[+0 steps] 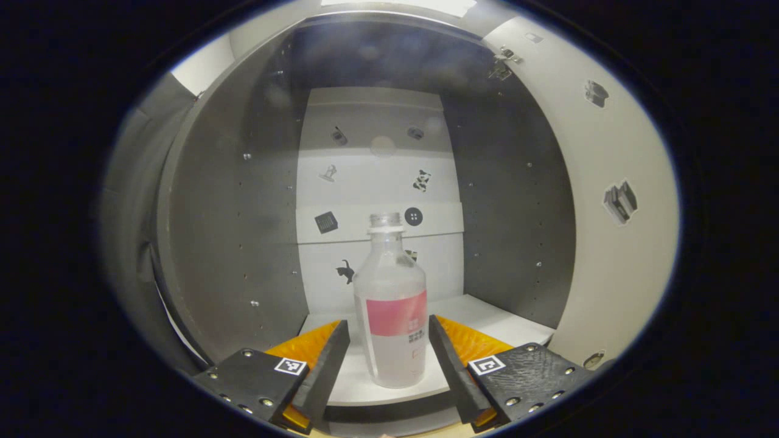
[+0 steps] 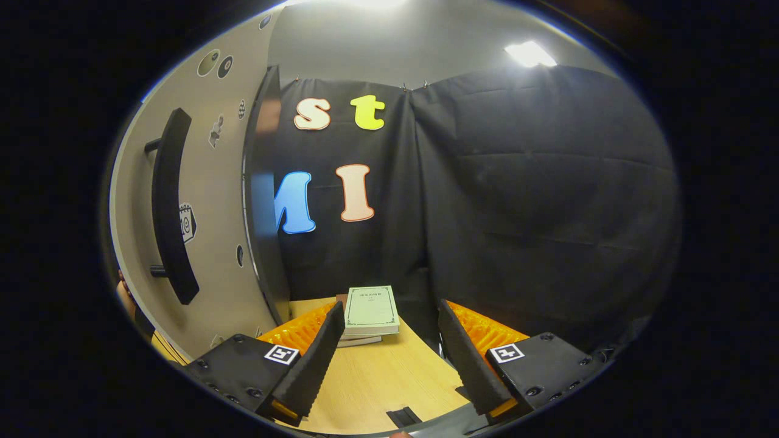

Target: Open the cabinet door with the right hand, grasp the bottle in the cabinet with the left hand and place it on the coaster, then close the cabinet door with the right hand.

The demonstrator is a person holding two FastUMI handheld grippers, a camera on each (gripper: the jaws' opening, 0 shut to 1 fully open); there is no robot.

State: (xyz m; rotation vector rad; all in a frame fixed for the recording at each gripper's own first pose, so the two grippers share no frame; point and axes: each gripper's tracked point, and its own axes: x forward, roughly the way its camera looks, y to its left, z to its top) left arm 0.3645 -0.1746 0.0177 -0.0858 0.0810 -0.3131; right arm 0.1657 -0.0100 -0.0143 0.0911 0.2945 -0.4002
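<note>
In the left gripper view a clear plastic bottle (image 1: pixel 392 304) with a pink label stands upright on the white cabinet shelf (image 1: pixel 487 322). My left gripper (image 1: pixel 389 359) is open with a finger on each side of the bottle's lower body, a small gap showing on both sides. The cabinet door (image 1: pixel 608 231) hangs open on the right of that view. In the right gripper view the same cabinet door (image 2: pixel 213 201) with its black bar handle (image 2: pixel 170 207) stands at the left. My right gripper (image 2: pixel 389 359) is open over the wooden table, holding nothing.
A stack of books (image 2: pixel 370 313) lies on the wooden table (image 2: pixel 383 383) ahead of the right gripper, against the black cloth wall. A small black object (image 2: pixel 405 417) lies at the table's near edge. The cabinet's grey side walls (image 1: pixel 243 243) flank the bottle.
</note>
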